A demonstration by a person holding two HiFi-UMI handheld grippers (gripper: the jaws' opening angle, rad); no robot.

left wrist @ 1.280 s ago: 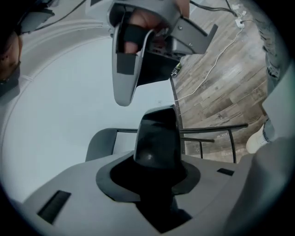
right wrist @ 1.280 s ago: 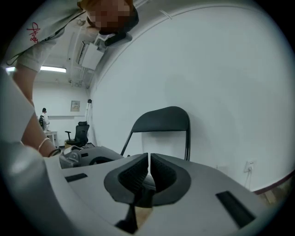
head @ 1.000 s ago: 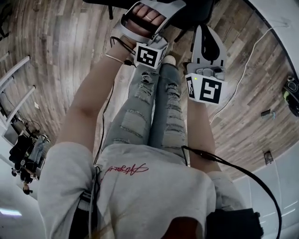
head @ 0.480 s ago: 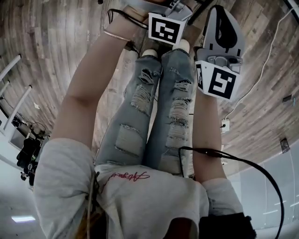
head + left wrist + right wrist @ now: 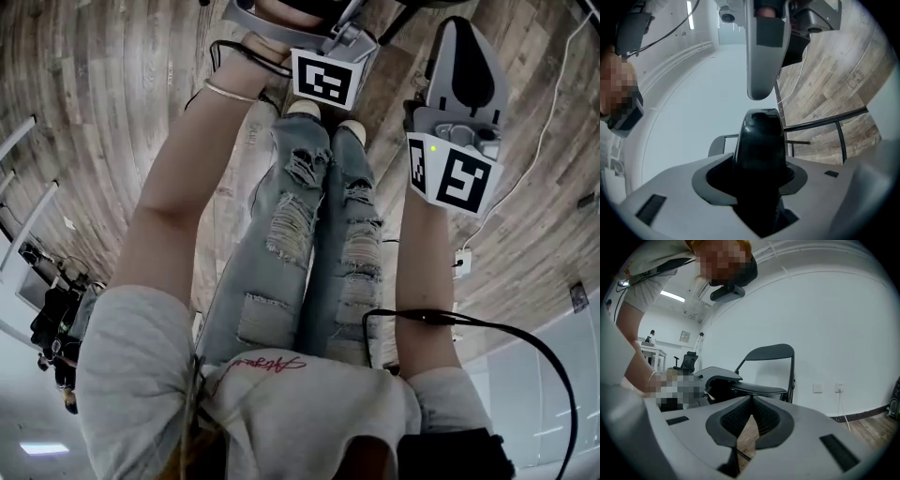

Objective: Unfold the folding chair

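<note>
"Why is the left gripper (image 5: pixel 759 159) low at the chair?"
"Its fingers are clenched on the front edge of the seat (image 5: pixel 757 390), steadying it, I'd guess; the folding chair (image 5: pixel 769 353) stands opened out by the wall."
"And the right gripper (image 5: pixel 751 414)?"
"Fingers pressed together on nothing; it hangs short of the chair, seemingly spare."

Looking straight down the person's own body here: pale t-shirt (image 5: pixel 300 403) with red script, ripped light jeans (image 5: pixel 314 225), pale shoes (image 5: pixel 303 108) up top on a wood plank floor (image 5: pixel 112 112). The left gripper (image 5: pixel 347 33) sits at the top edge, its marker cube (image 5: pixel 326 78) facing the camera, with a bracelet (image 5: pixel 220 90) on that wrist. The right gripper (image 5: pixel 459 42) is off to the side, apart from it. A black cable (image 5: pixel 497 330) loops off the right arm. A dark bit of the folding chair (image 5: pixel 405 9) pokes in up top.
</note>
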